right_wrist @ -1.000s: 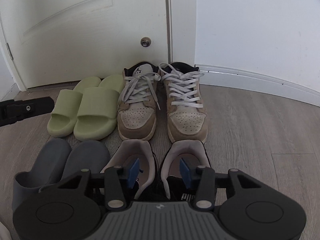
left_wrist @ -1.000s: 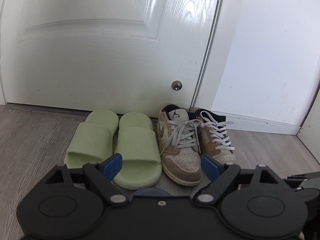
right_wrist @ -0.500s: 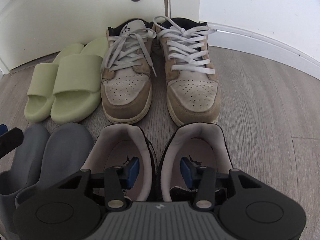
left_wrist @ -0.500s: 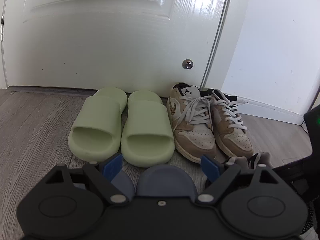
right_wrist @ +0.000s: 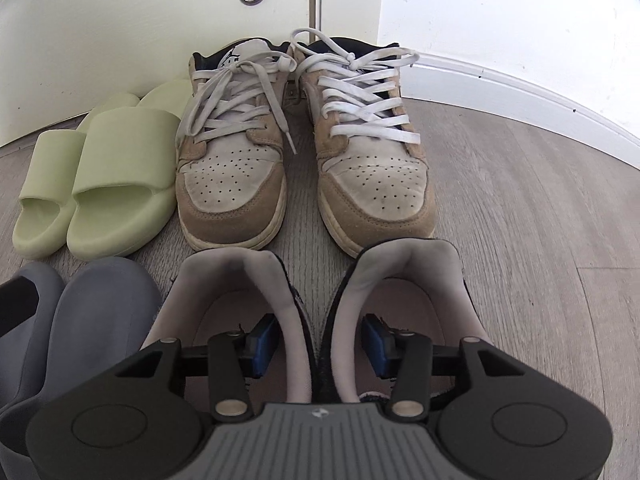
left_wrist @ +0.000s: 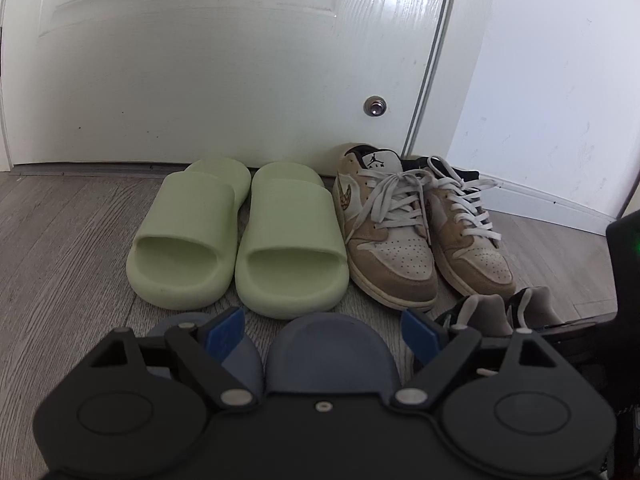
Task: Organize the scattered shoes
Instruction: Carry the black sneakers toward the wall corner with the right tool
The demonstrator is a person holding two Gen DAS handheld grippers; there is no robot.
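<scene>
Clenched right gripper (right_wrist: 320, 344) on touching inner collars of dark sneakers (right_wrist: 408, 280), toes hidden beneath; spread left gripper (left_wrist: 322, 330) over half-covered grey slippers (left_wrist: 332, 352), grasp impossible to tell.

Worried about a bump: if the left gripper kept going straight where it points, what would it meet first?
Probably the grey slides right under the left gripper; the green slides lie beyond. Depth is unclear.

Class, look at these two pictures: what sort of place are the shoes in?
Probably a home entryway: a white panelled door, grey wood-look floor, and green slides and tan sneakers lined up against the door.
</scene>
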